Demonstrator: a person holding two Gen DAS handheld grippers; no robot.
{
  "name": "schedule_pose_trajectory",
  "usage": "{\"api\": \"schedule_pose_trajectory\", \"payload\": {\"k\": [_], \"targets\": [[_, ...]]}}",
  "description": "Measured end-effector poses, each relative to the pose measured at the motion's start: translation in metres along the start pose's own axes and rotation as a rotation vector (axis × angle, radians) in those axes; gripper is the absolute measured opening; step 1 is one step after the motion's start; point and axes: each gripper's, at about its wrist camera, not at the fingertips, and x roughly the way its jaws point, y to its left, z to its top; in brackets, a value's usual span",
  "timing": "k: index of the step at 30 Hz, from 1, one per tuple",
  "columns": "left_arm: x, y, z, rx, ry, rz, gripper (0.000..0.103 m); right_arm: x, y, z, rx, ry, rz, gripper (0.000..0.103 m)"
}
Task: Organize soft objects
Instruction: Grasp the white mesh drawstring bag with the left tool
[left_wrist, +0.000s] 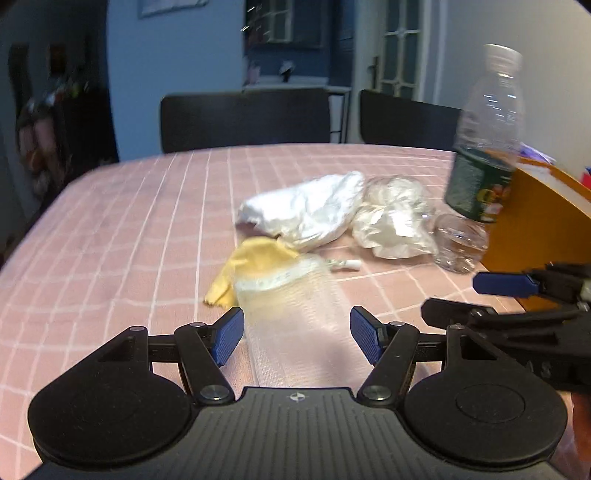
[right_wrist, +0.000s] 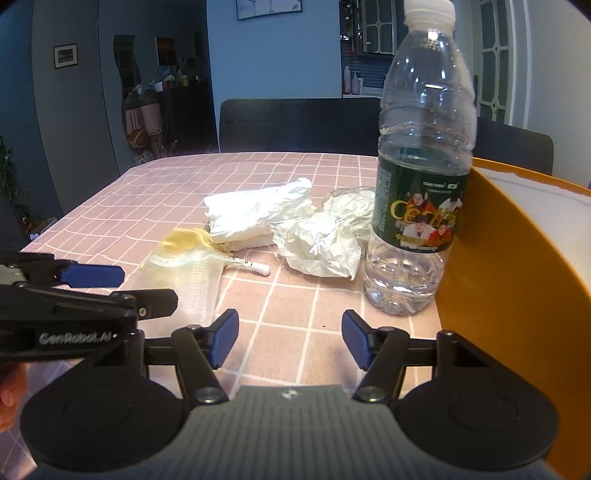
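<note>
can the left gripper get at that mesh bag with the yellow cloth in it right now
Probably yes. The left gripper has its jaws open and empty, with the mesh bag lying flat on the table directly ahead between them. The right gripper sits off to the side, not across the path.

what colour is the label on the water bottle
Dark green with yellow lettering, on the water bottle; clearest in the right wrist view.

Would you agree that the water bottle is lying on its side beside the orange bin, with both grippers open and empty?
Not quite: the bottle stands upright, cap on top, as the right wrist view shows. The rest holds: it is right beside the orange bin, and the left gripper and right gripper are both open with nothing held.
</note>
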Motion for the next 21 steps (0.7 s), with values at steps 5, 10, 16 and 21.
{"api": "schedule_pose_trajectory", "payload": {"k": [5,10,16,21], "targets": [[0.012,0.007,-0.001,-0.096,0.051,-0.033,0.082,0.009,0.002,-0.003,-0.022,0.023,0.003,0.047],[0.016,0.010,-0.002,-0.197,0.097,-0.112,0.084,0.015,0.009,-0.008,-0.053,0.051,0.055,0.047],[0.020,-0.013,-0.002,-0.073,0.100,-0.012,0.056,0.018,0.011,-0.011,-0.054,0.062,0.055,0.046],[0.019,-0.018,-0.006,-0.039,0.073,-0.032,0.021,0.015,0.010,-0.012,-0.050,0.067,0.054,0.047]]}}
